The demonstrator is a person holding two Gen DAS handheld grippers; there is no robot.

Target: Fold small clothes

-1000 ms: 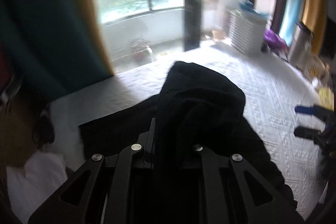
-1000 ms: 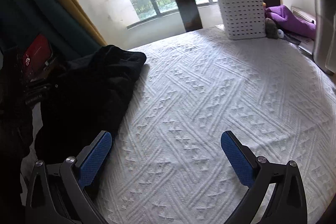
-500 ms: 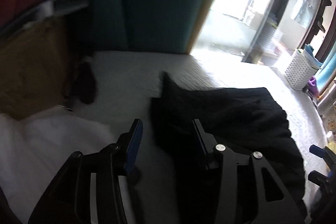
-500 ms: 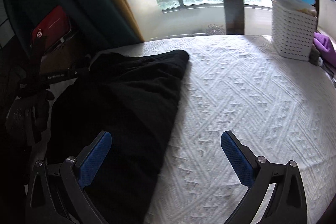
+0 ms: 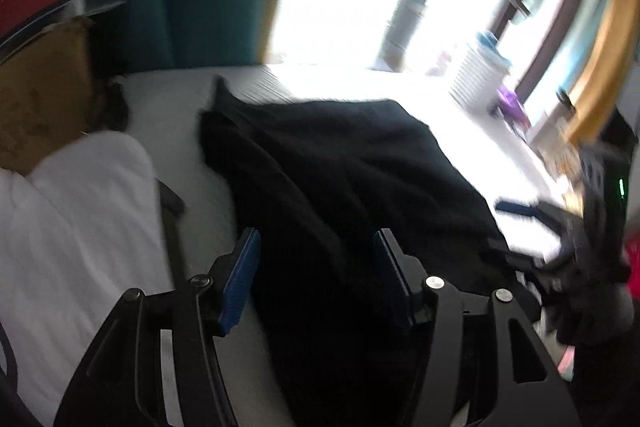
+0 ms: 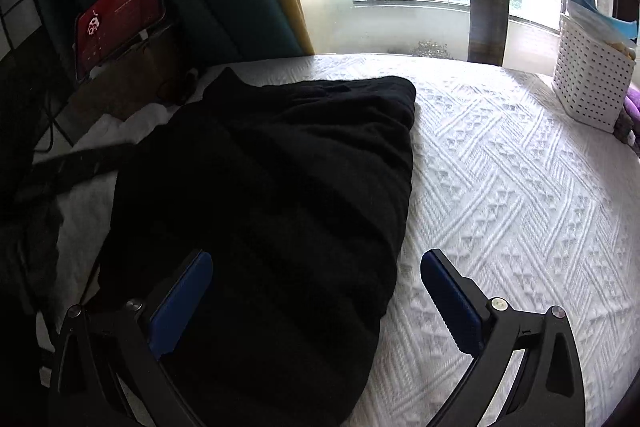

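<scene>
With my left gripper (image 5: 316, 267) opening over the black garment (image 6: 272, 195) and my right gripper (image 6: 316, 291) spread empty, loose folds could slump apart on the white bedspread (image 6: 520, 187).

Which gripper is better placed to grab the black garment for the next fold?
Probably the right gripper: wide open, straddling the black garment's near edge in a sharp view. The left gripper is only opening over the garment, its view blurred.

Black garment (image 6: 272, 195) folded, bulky, lying flat on left side of white bedspread (image 6: 520, 187).
</scene>
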